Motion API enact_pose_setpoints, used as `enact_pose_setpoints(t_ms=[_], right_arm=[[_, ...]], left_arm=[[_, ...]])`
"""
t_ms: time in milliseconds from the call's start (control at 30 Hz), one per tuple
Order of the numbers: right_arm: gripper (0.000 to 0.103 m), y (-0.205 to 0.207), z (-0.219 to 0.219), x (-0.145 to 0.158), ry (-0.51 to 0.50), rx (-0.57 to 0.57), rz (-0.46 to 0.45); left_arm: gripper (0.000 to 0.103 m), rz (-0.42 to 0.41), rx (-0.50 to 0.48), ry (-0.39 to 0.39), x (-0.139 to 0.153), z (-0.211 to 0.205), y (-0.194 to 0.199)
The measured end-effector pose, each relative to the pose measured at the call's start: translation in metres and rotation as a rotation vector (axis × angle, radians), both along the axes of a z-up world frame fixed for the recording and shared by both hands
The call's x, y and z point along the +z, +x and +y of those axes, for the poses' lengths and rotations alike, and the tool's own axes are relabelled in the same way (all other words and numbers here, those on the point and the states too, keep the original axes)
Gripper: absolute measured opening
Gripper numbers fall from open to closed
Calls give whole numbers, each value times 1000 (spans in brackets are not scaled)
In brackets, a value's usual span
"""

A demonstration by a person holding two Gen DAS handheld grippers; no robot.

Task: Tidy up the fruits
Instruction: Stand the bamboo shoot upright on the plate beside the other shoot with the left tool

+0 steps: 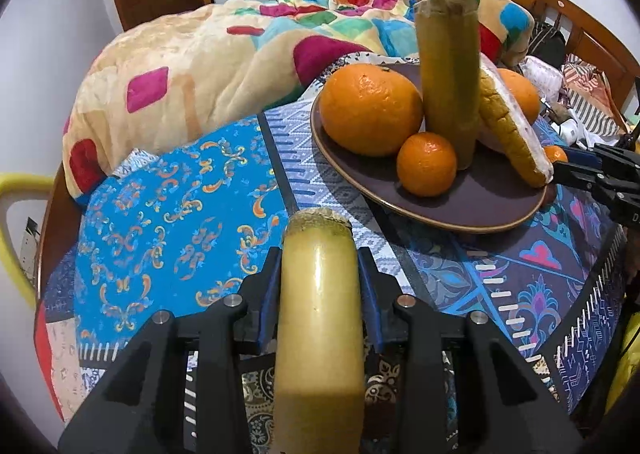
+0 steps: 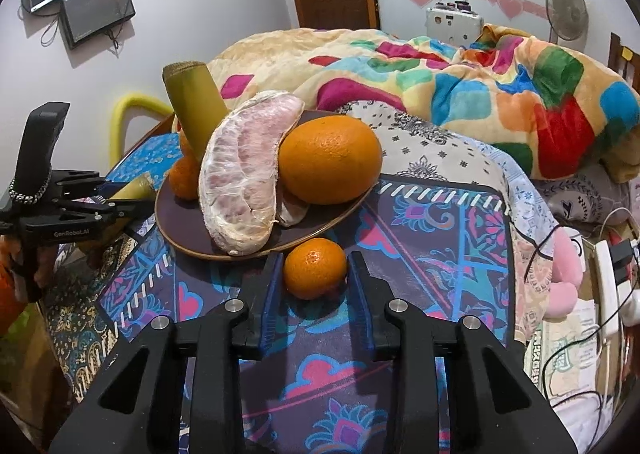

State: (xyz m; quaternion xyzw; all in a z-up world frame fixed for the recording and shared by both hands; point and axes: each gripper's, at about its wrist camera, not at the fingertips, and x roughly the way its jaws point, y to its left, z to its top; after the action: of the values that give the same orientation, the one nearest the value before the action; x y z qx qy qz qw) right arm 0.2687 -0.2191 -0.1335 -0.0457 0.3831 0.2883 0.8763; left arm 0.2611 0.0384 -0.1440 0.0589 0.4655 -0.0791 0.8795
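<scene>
Yellow-green and waxy, a cut cane stalk [image 1: 320, 318] is sitting clamped lengthwise between the jaws of the left gripper [image 1: 320, 266], which is hovering over the patterned cloth [image 1: 168, 206] just short of the brown plate [image 1: 460, 210], probably so it can join the fruit heaped there. The right gripper [image 2: 314, 274] is standing with jaws apart around a small tangerine [image 2: 315, 268] resting on the cloth just beside the plate's rim, seemingly lining up a grasp.

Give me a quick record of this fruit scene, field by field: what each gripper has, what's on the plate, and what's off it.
left gripper: shut on yellow-green stalk piece
right gripper: open, fingers either side of small tangerine
small tangerine: on the cloth, just off the plate
plate: holds pomelo wedge, large orange, upright stalk piece, more oranges
</scene>
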Motion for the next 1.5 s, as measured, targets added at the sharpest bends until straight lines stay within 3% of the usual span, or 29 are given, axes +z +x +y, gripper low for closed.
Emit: enact_pose_setpoints(t_ms=[233, 367, 533, 933, 1133, 1500], right_arm=[[29, -7, -5, 13, 23, -16, -38], [29, -13, -7, 26, 40, -23, -69], [29, -14, -8, 36, 59, -24, -92], [29, 3, 9, 27, 56, 8, -82], [30, 13, 16, 16, 29, 10, -59], [30, 13, 26, 11, -17, 33, -41]], left_arm=[[36, -101, -24, -31, 40, -12, -25], [36, -157, -36, -101, 69, -19, -36], [36, -191, -63, -158, 84, -34, -36], [36, -214, -91, -223, 92, -63, -4], [36, -164, -64, -226, 76, -64, 18], [36, -191, -20, -224, 66, -67, 32]])
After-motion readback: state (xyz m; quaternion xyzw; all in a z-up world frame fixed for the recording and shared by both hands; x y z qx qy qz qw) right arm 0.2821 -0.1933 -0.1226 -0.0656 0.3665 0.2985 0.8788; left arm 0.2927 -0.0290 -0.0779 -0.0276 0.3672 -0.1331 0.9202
